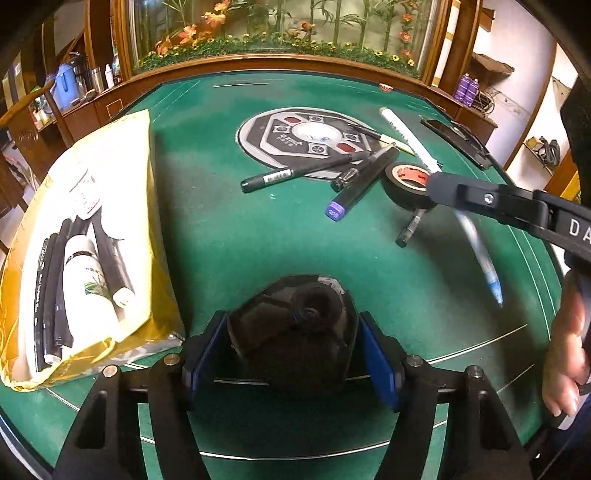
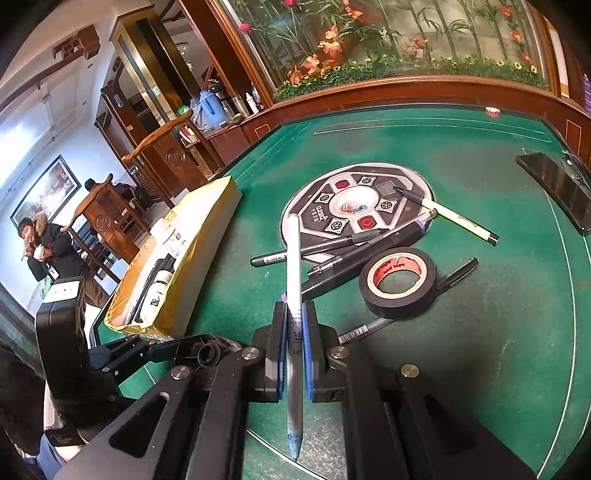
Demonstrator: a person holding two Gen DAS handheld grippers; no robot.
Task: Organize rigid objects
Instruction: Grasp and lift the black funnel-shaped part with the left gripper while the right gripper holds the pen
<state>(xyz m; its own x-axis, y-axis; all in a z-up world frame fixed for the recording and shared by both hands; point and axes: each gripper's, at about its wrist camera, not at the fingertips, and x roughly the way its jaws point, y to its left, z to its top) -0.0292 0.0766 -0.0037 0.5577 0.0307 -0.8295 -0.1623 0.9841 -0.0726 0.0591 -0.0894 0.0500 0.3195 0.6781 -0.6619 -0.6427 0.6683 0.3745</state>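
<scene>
My left gripper (image 1: 291, 343) is shut on a black faceted ink bottle (image 1: 291, 332), held just above the green table (image 1: 240, 236) beside the yellow box (image 1: 144, 192). The box holds pens and white bottles (image 1: 86, 280). My right gripper (image 2: 294, 350) is shut on a white pen with a blue tip (image 2: 294, 295), lifted over the table; it shows in the left wrist view (image 1: 476, 243) too. Loose on the table lie a black tape roll (image 2: 397, 282), a purple-capped marker (image 1: 360, 184), black pens (image 1: 295, 171) and a yellow-white pen (image 2: 458, 218).
A round control panel (image 2: 354, 210) is set in the table's middle. A black phone (image 2: 557, 188) lies at the right edge. A wooden rail and a glass plant display (image 1: 277, 33) stand behind. Chairs and a person (image 2: 48, 243) are off the left.
</scene>
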